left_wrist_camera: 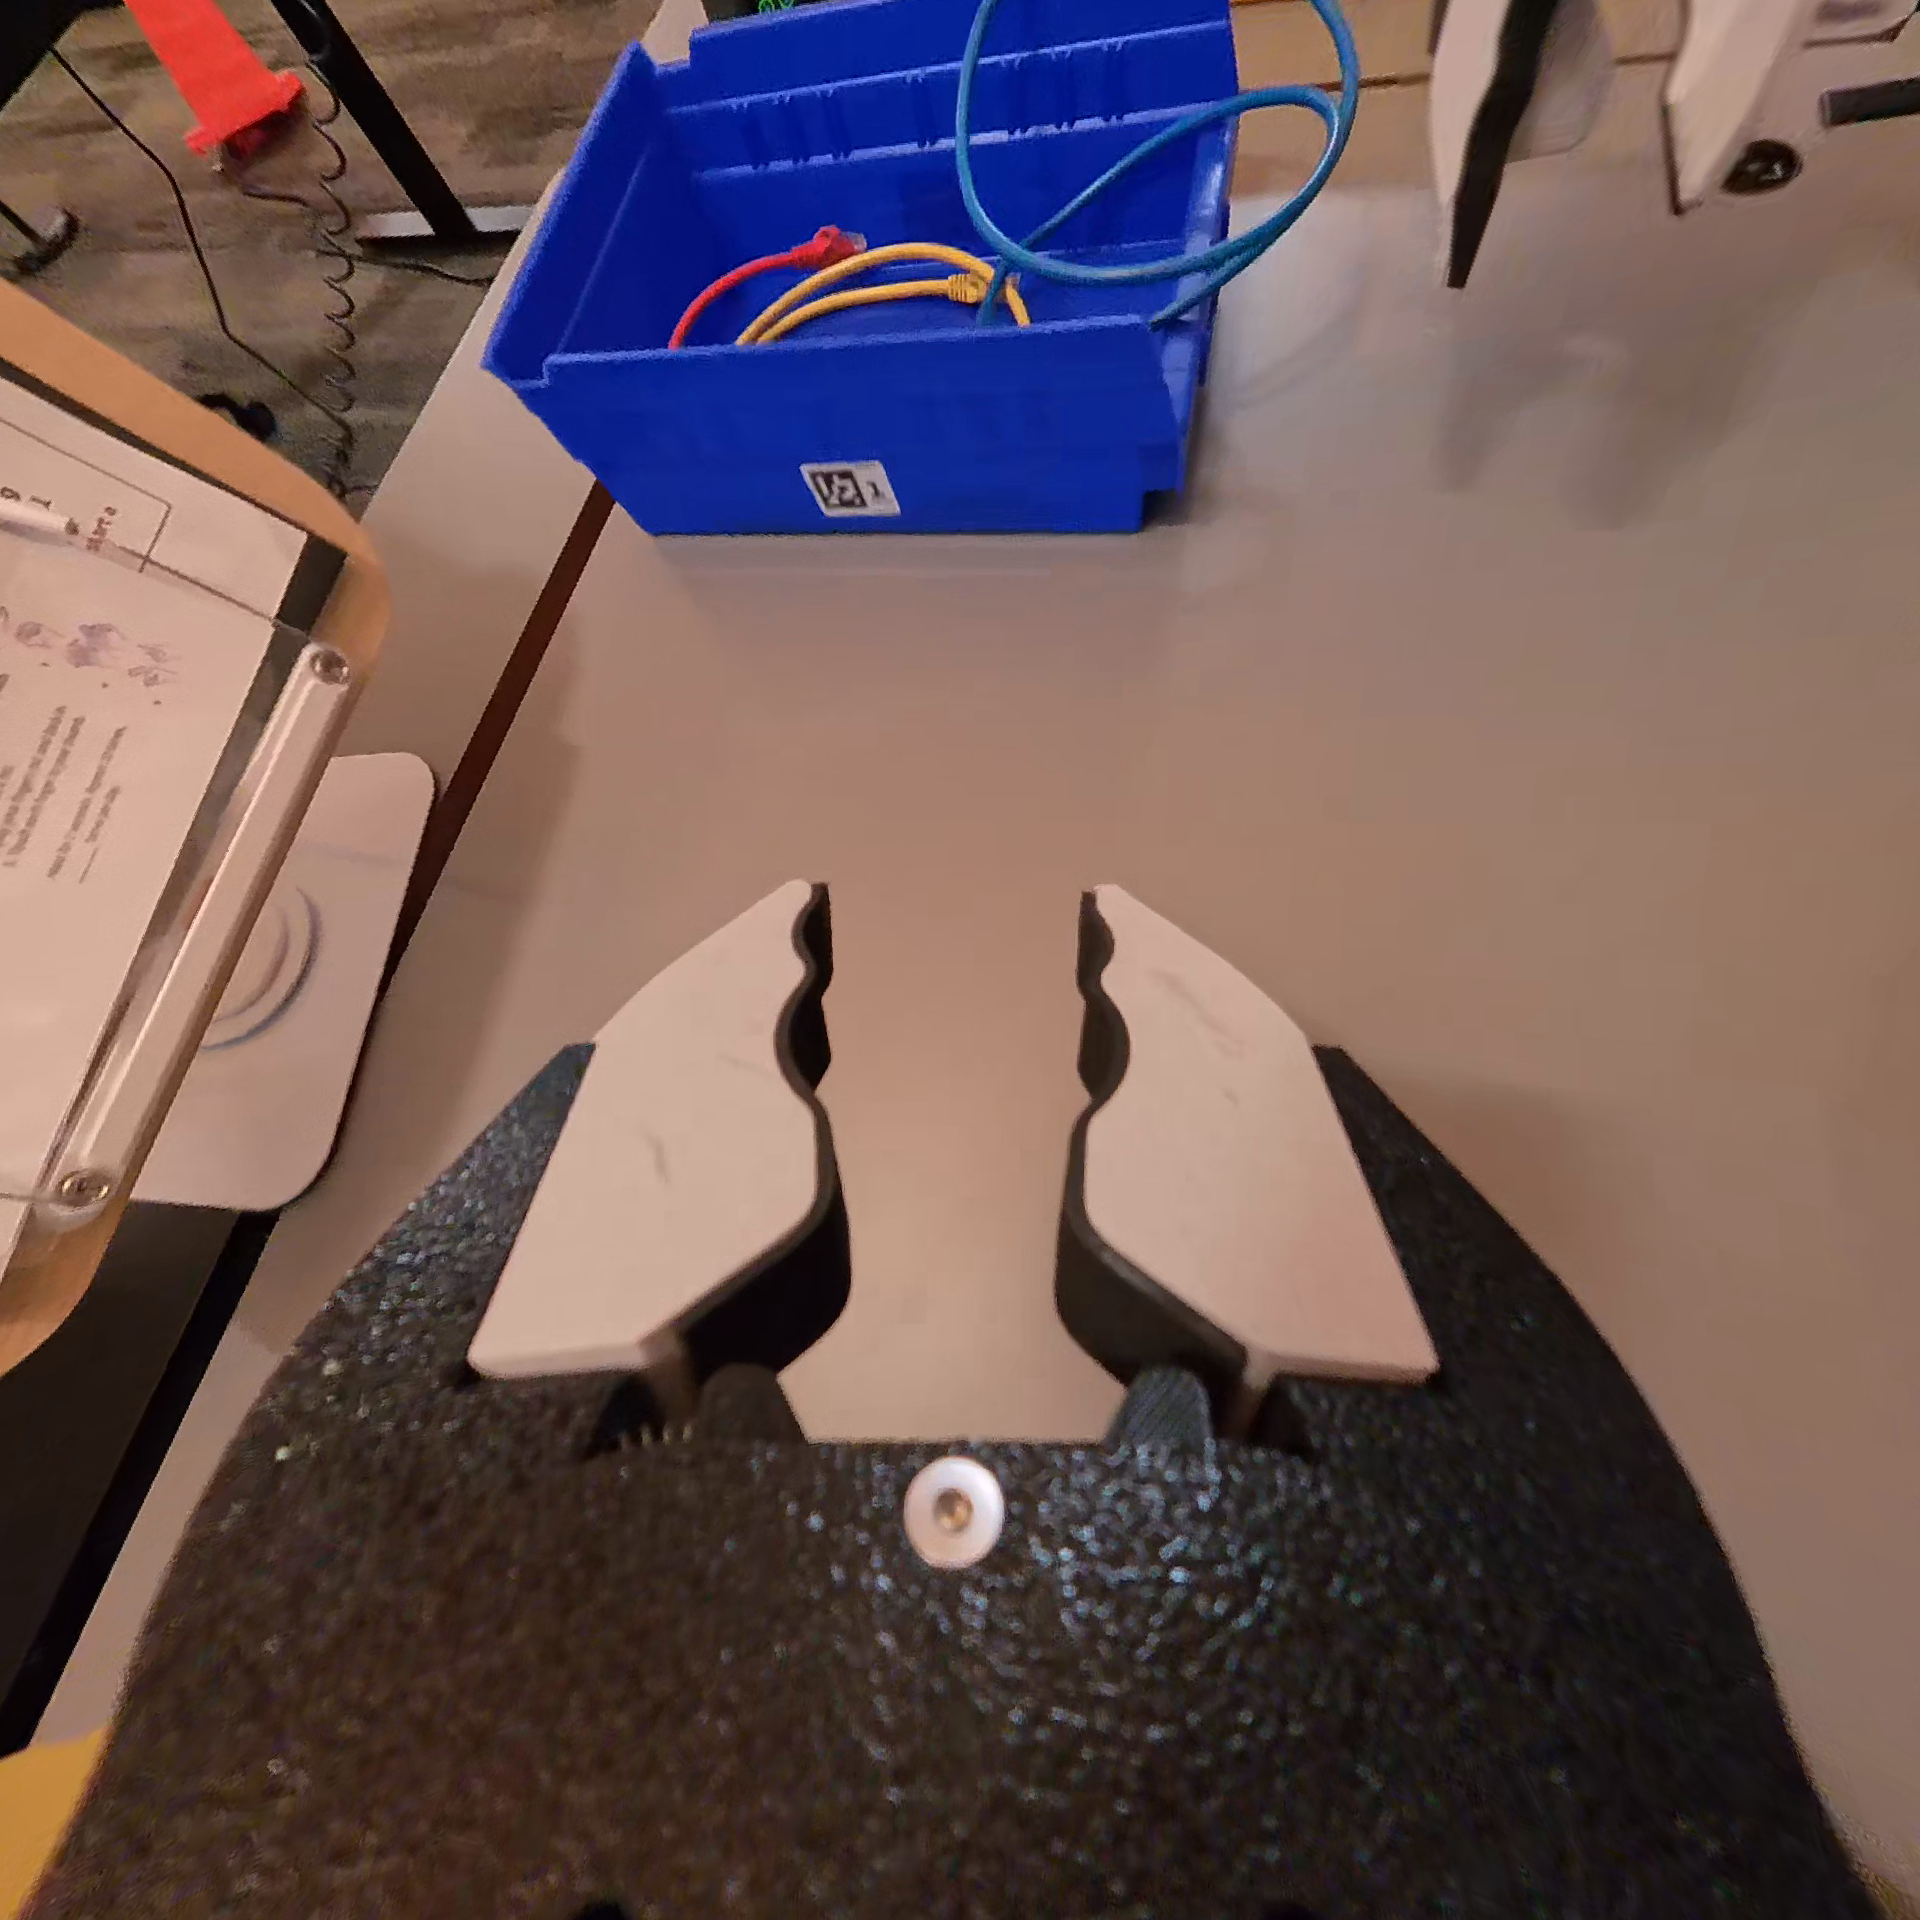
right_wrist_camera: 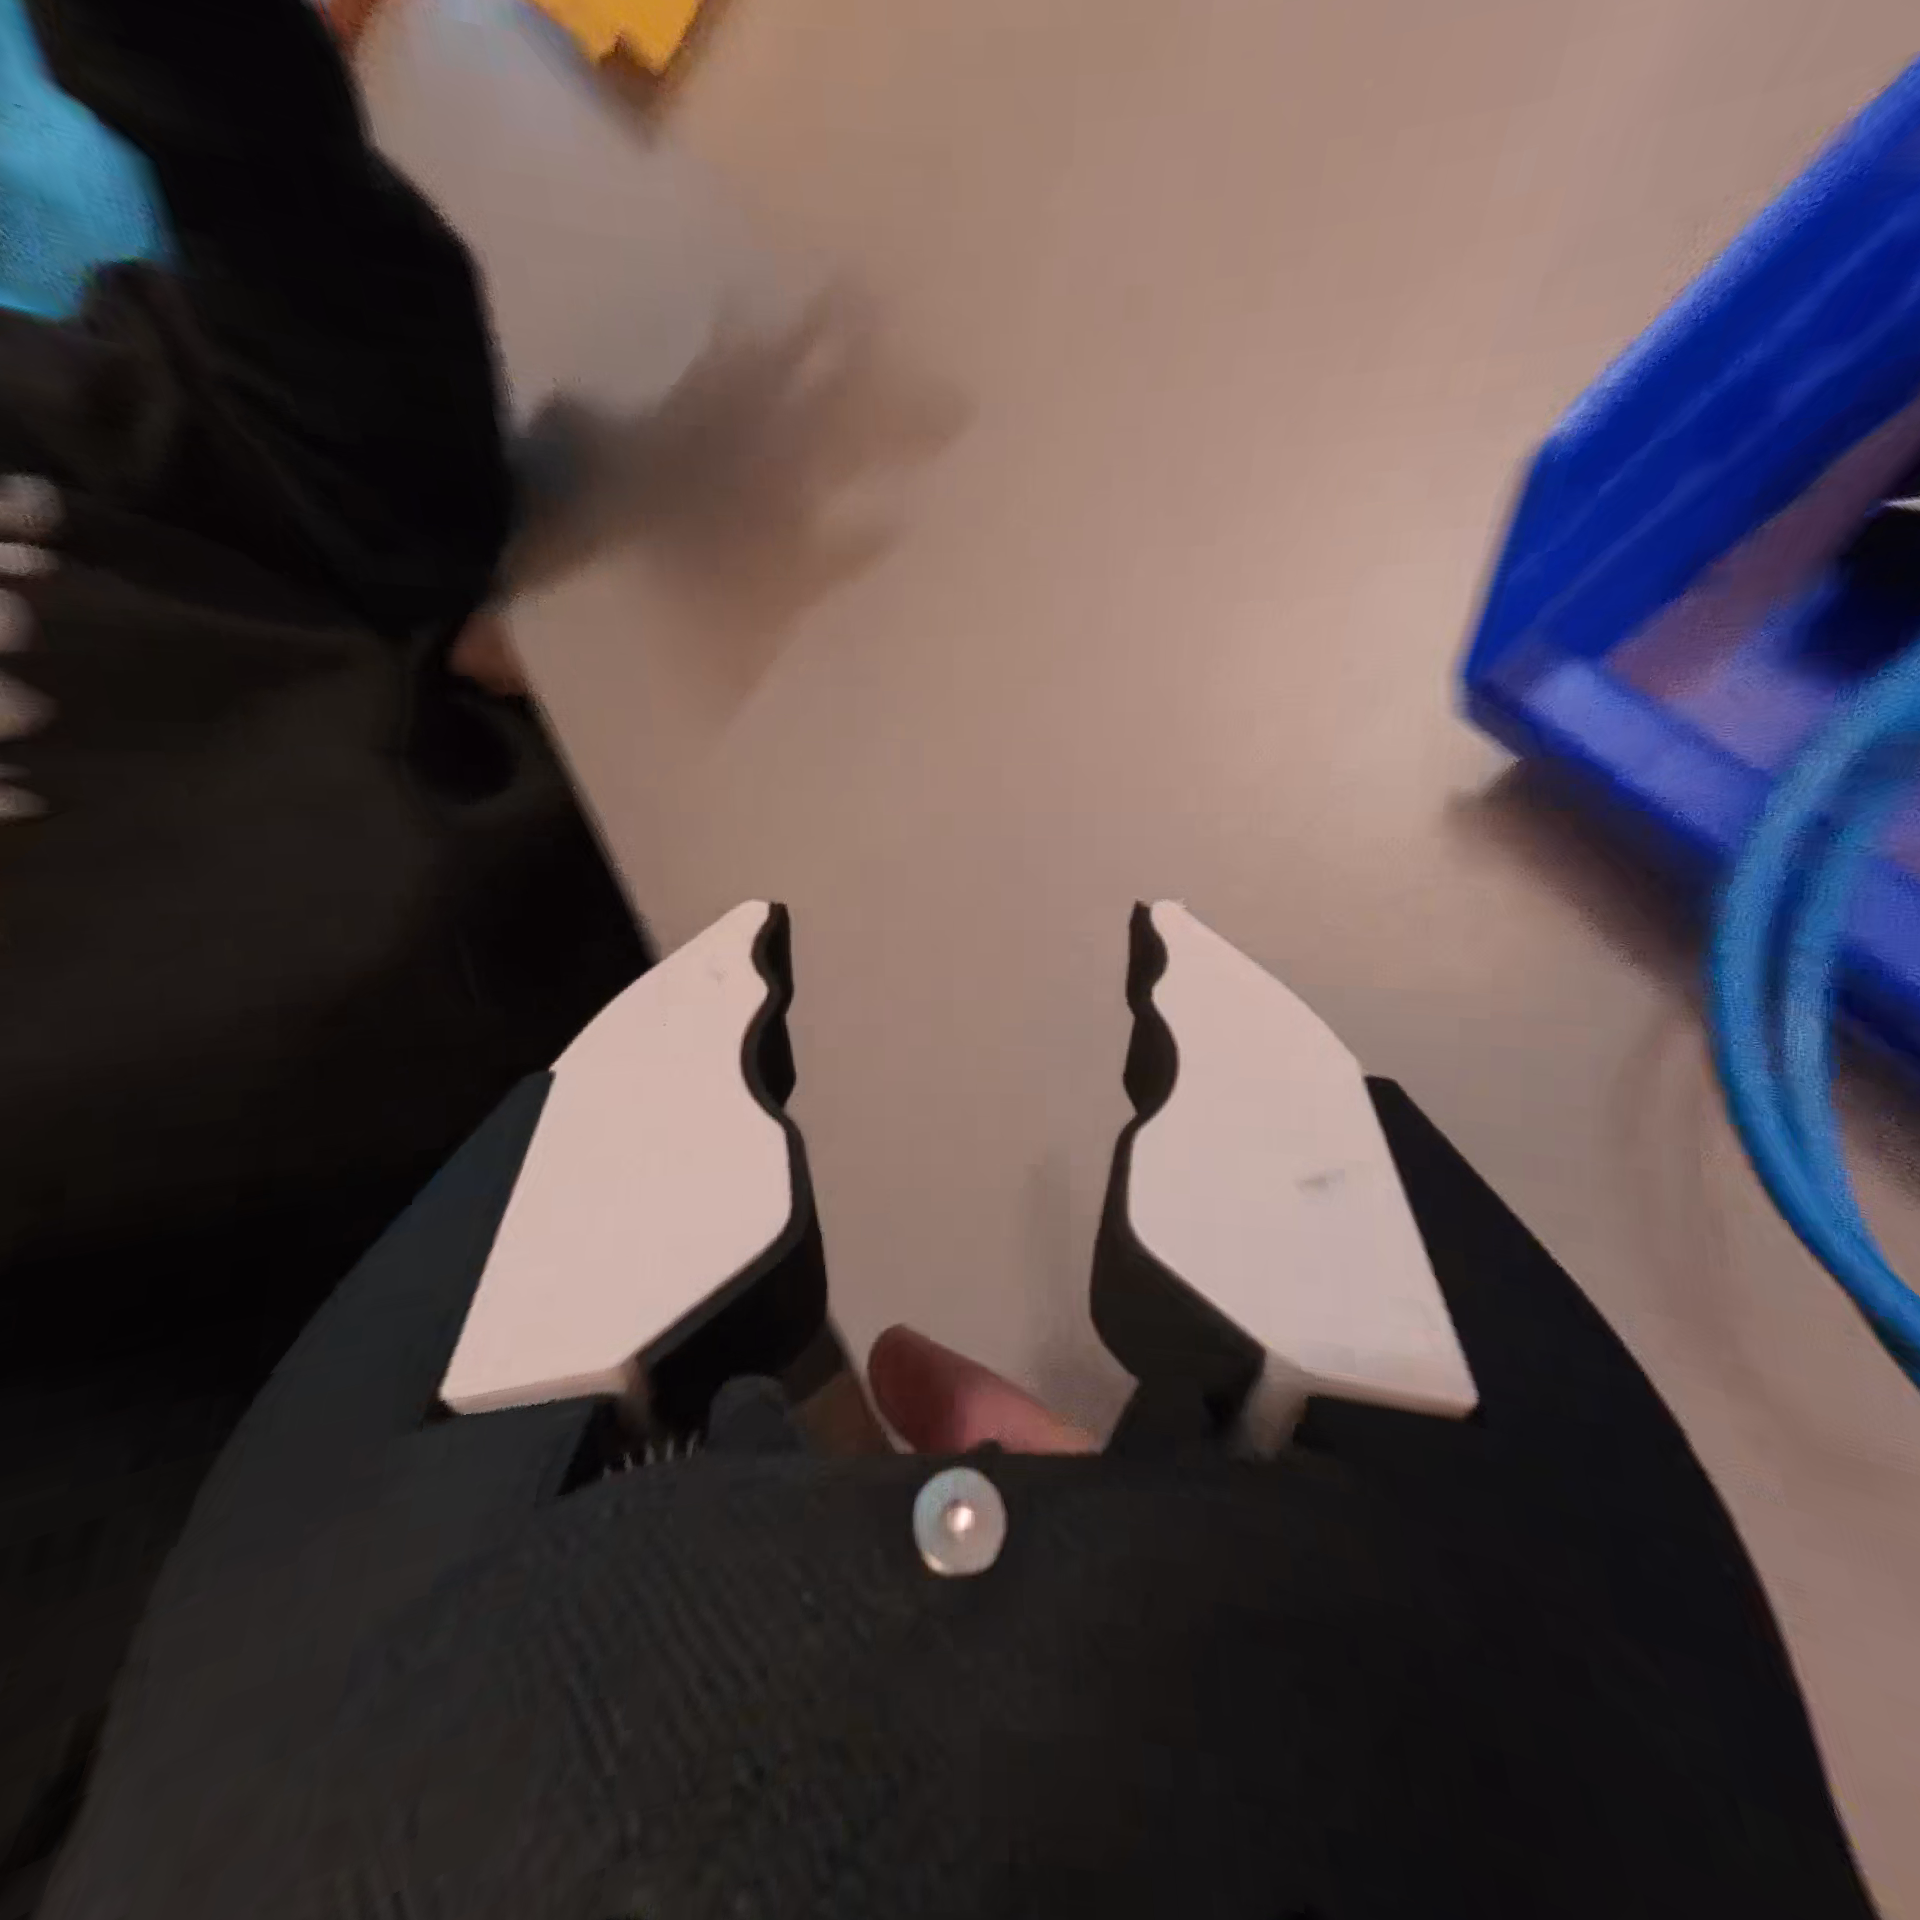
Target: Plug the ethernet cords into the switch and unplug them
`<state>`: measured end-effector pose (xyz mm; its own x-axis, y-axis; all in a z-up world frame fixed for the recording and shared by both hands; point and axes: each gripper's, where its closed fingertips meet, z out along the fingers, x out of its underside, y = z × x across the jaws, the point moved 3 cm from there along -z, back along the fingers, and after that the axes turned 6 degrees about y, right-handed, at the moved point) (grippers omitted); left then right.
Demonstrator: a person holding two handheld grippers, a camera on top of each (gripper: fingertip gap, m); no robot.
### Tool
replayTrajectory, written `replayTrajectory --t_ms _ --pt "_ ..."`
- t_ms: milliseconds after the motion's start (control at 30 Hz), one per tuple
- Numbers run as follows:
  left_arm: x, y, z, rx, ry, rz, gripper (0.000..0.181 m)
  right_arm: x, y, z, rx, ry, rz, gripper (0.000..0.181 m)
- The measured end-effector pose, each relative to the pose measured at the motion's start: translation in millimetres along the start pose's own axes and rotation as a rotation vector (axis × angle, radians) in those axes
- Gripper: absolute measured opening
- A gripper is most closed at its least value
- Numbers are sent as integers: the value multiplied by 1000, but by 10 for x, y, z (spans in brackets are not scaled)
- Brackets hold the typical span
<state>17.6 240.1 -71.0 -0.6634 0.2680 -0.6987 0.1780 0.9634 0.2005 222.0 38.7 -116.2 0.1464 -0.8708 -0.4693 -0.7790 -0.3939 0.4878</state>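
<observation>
A blue bin [left_wrist_camera: 862, 416] stands on the grey table ahead of my left gripper [left_wrist_camera: 954, 909]. It holds a red ethernet cord [left_wrist_camera: 748, 275], a yellow cord [left_wrist_camera: 883, 286] and a blue cord [left_wrist_camera: 1164, 156] that loops up over its right wall. My left gripper is open and empty, low over the table, well short of the bin. My right gripper [right_wrist_camera: 958, 920] is open and empty over bare table. In the blurred right wrist view the bin [right_wrist_camera: 1683, 499] and the blue cord [right_wrist_camera: 1766, 1039] are at the right edge. No switch is in view.
A clear-framed paper sheet [left_wrist_camera: 114, 790] on a wooden stand sits at the left, past the table edge [left_wrist_camera: 540, 644]. White and black gear [left_wrist_camera: 1507, 114] hangs at the top right. A dark blurred mass [right_wrist_camera: 229, 623] fills the left of the right wrist view.
</observation>
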Motion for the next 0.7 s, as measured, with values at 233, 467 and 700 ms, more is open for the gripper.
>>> replayTrajectory --t_ms 233,467,700 --pt "-367 -100 730 -94 -205 -160 80 379 -494 -392 805 -504 118 83" --pt "-776 -540 1904 -19 -260 -486 107 443 -710 -316 842 -711 282 92" --pt "-1191 -304 2473 -253 -208 -554 81 517 -757 -389 924 -704 284 95"
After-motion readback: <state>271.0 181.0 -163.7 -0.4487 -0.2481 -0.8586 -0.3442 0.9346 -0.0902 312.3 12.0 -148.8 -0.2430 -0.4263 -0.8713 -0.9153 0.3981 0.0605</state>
